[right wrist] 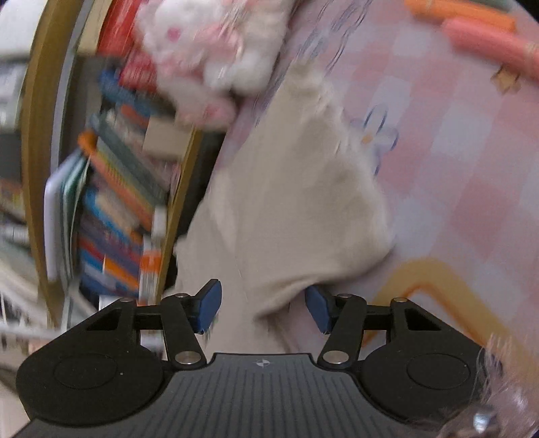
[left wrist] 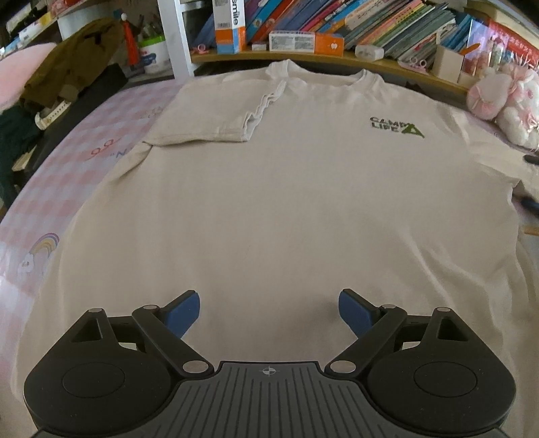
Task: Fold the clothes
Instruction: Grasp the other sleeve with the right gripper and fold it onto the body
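Your left gripper [left wrist: 268, 311] has its fingers [left wrist: 183, 313] spread wide with nothing between them, hovering just over the lower middle of the shirt [left wrist: 286, 202], near the hem. Your right gripper [right wrist: 262, 308] is about half open, and the sleeve [right wrist: 296, 209] runs down into the gap between its fingers [right wrist: 210, 305]; the cloth bunches against the right-hand one, but the picture is blurred and you cannot tell whether the pads actually pinch it. The shirt lies flat, front up, on the bed [left wrist: 43, 188], filling the centre of the left wrist view. Its long axis runs from the bottom of that frame to the top, hem toward you and collar [left wrist: 323, 75] pointing up at the bookshelf [left wrist: 337, 30], with the logo [left wrist: 395, 128] at the upper right. As for progress, one sleeve is already turned in: it lies folded over the chest at the upper left [left wrist: 215, 114], cuff edge toward the middle. The other sleeve, at the right edge of that frame, is not yet laid over, and in the right wrist view it stretches from the fingers up toward the plush toy [right wrist: 209, 50] at the top centre. So you are early on, by my reading: the second sleeve wants bringing across, and then the body still has to be folded along its length, hem up to collar.
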`<state>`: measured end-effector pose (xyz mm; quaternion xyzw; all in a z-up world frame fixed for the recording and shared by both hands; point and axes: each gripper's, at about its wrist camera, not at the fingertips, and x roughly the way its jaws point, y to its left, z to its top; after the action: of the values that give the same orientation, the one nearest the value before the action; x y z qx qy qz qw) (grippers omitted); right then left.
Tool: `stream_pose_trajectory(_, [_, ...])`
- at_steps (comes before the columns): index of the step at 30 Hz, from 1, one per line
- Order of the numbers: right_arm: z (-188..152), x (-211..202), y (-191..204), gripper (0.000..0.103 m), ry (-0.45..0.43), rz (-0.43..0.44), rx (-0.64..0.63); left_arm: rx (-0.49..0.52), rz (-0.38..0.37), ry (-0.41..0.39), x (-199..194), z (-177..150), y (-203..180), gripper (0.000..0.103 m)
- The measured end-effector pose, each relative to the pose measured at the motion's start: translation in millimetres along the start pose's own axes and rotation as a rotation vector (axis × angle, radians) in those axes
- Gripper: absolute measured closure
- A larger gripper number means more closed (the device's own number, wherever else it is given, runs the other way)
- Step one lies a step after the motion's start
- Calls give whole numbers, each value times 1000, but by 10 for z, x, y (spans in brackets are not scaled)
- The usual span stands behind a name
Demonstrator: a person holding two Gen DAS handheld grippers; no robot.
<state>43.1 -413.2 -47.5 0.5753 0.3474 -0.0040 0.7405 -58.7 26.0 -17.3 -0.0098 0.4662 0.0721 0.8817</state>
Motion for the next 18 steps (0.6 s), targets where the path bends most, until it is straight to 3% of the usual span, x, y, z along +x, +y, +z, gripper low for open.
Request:
stream_pose_trajectory(3, [121,-103,-62,49,-80,-21,21,-8,5,6,7,-11,29,11])
stream_pose_trajectory(7, [226,-165,-135,54,-113,-34,33,-28,3,13,30,-13,76,11])
stream_pose_trajectory(9, [241,-175,-138,65,-129,-58,23,-29,-2,11,36,-14,88,11])
stream_pose_trajectory(11, [242,-164,-127,85,-127,-81,7,-23,-10,7,39,-16,99,11])
stream_pose_trajectory(13, [242,-157,-82,93,-127,-102,-26,-14,-17,3,43,-16,110,11])
stream_pose_trajectory(18, [244,-116,280,96,-156,-160,-201,0,-30,-18,29,6,199,11])
